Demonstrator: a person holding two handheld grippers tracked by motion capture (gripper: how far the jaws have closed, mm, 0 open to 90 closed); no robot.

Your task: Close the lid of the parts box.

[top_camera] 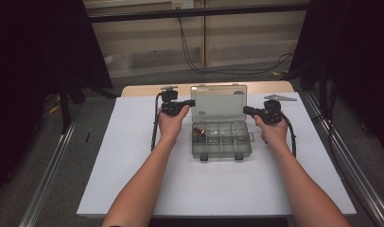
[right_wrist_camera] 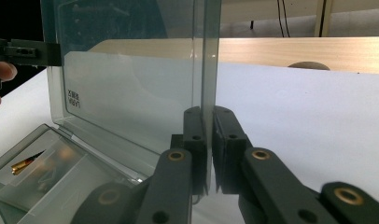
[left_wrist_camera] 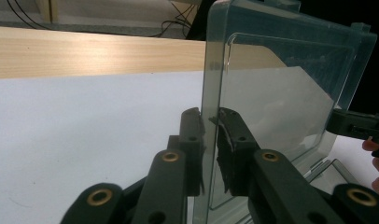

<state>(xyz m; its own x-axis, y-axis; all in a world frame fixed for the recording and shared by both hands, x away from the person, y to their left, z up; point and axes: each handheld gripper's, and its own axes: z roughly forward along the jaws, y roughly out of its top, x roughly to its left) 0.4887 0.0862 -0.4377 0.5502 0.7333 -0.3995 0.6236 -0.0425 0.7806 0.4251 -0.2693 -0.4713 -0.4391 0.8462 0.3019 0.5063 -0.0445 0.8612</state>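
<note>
A clear grey plastic compartment box (top_camera: 221,152) sits at the middle of the white sheet, its lid (top_camera: 218,100) standing upright at the back. My left gripper (top_camera: 192,102) is shut on the lid's left edge; in the left gripper view the jaws (left_wrist_camera: 211,116) pinch the lid's (left_wrist_camera: 281,107) side wall. My right gripper (top_camera: 246,110) is shut on the lid's right edge, and its jaws (right_wrist_camera: 207,112) clamp the thin wall of the lid (right_wrist_camera: 131,88). Small brass parts (right_wrist_camera: 26,163) lie in the box's left compartment (top_camera: 198,134).
The white sheet (top_camera: 133,161) covers a wooden table (top_camera: 143,90). Metal rails (top_camera: 53,165) run along both sides of the table. Cables (top_camera: 195,61) trail over the floor behind it. The other compartments of the box look bare.
</note>
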